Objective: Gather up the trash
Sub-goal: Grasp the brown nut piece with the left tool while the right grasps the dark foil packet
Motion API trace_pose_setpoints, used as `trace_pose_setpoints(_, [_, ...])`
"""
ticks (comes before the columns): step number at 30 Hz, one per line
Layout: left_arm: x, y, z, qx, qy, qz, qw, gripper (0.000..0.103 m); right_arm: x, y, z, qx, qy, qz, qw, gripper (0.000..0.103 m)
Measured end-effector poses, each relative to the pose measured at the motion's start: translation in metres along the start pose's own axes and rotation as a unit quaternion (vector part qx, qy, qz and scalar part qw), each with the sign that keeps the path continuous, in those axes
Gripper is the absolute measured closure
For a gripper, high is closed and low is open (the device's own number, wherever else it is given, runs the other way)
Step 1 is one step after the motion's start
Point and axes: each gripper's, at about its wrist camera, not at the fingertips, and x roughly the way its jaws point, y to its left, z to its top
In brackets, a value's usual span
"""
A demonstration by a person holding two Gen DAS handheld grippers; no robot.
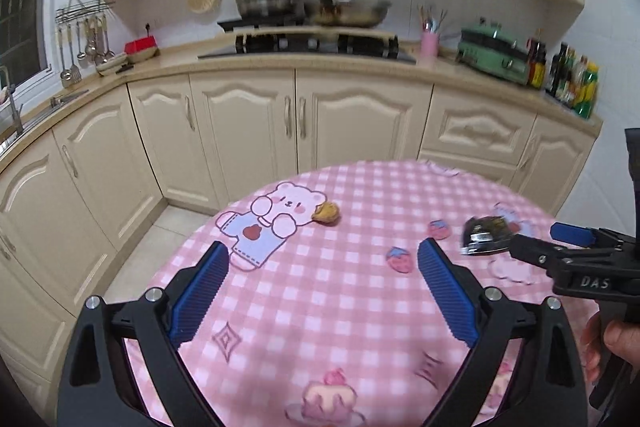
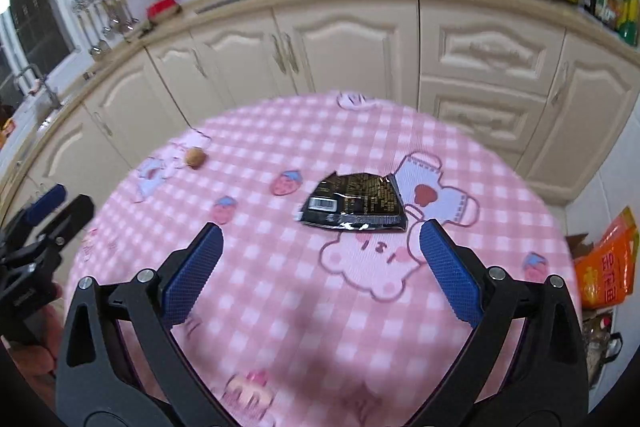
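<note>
- Left tool (image 1: 322,255): held low over the near edge of the round tabletop (image 1: 360,307), its two blue-padded fingers (image 1: 200,291) spread wide with nothing between them; they point across the pink checked cloth toward the cabinets.
- Right tool (image 2: 320,239): likewise spread wide and empty, tilted down toward the tabletop (image 2: 280,307); its right pad (image 2: 448,267) lies just beside the near right corner of the black wrapper (image 2: 354,201), and contact cannot be judged.
- Black wrapper: a flat, torn foil packet with a white barcode label, lying on the cloth ahead of the right tool, partly over a printed bear. In the left wrist view it appears blurred at the right (image 1: 486,233), just beyond the tips of the right tool (image 1: 536,243).
- Brown scrap (image 1: 326,213): a small tan lump resting on the cloth beside a printed bear, ahead of the left tool and well apart from the wrapper; in the right wrist view it sits far left (image 2: 196,157).
- Left wrist view only: the hand (image 1: 604,347) gripping the right tool's handle, at the right edge.
- Right wrist view only: the left tool (image 2: 52,211) entering at the left edge, and an orange bag (image 2: 608,263) beyond the tabletop's right rim.
- Both views: cream cabinets and a stove bearing pots behind.
</note>
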Motion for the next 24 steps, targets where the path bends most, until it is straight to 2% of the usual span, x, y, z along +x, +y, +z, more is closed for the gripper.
trace_pose_setpoints(5, [0.061, -0.002, 0.014, 0.03, 0.043, 0.016, 0.9985, 0.009, 0.049, -0.005, 0.005, 0.009, 0.036, -0.007, 0.999, 0.006])
trace_pose_setpoints(9, [0.108, 0.001, 0.023, 0.047, 0.071, 0.028, 0.996, 0.009, 0.063, -0.006, 0.007, 0.0, 0.036, -0.024, 0.999, 0.006])
trace_pose_setpoints(12, [0.131, 0.004, 0.024, 0.051, 0.09, 0.023, 0.9944, 0.01, 0.069, 0.0, 0.007, -0.027, 0.036, -0.046, 0.998, 0.007])
trace_pose_setpoints(13, [0.136, 0.005, 0.024, 0.048, 0.101, 0.01, 0.9937, 0.014, 0.07, 0.002, 0.006, -0.034, 0.036, -0.053, 0.997, 0.012])
trace_pose_setpoints(14, [0.137, 0.006, 0.025, 0.046, 0.102, -0.005, 0.9938, 0.027, 0.07, 0.004, 0.007, -0.038, 0.034, -0.055, 0.997, 0.016])
trace_pose_setpoints(15, [0.138, 0.007, 0.025, 0.045, 0.104, -0.013, 0.9934, 0.034, 0.069, 0.004, 0.007, -0.04, 0.031, -0.058, 0.997, 0.024])
trace_pose_setpoints(16, [0.142, 0.006, 0.024, 0.045, 0.114, -0.02, 0.9922, 0.053, 0.068, 0.003, 0.008, -0.039, 0.028, -0.057, 0.997, 0.032])
trace_pose_setpoints(18, [0.143, 0.005, 0.023, 0.048, 0.116, -0.033, 0.9915, 0.073, 0.067, 0.001, 0.008, -0.037, 0.024, -0.056, 0.997, 0.037])
trace_pose_setpoints(19, [0.144, 0.003, 0.023, 0.05, 0.116, -0.033, 0.9914, 0.077, 0.066, 0.0, 0.008, -0.037, 0.022, -0.056, 0.997, 0.043])
trace_pose_setpoints(20, [0.142, 0.003, 0.022, 0.05, 0.113, -0.036, 0.9917, 0.077, 0.065, 0.0, 0.007, -0.038, 0.021, -0.056, 0.997, 0.046])
trace_pose_setpoints(21, [0.14, 0.004, 0.022, 0.044, 0.112, -0.044, 0.9917, 0.077, 0.063, -0.002, 0.008, -0.035, 0.019, -0.05, 0.998, 0.052])
trace_pose_setpoints(24, [0.132, 0.004, 0.019, 0.033, 0.108, -0.055, 0.9921, 0.078, 0.06, -0.01, 0.007, -0.019, 0.016, -0.031, 0.999, 0.055])
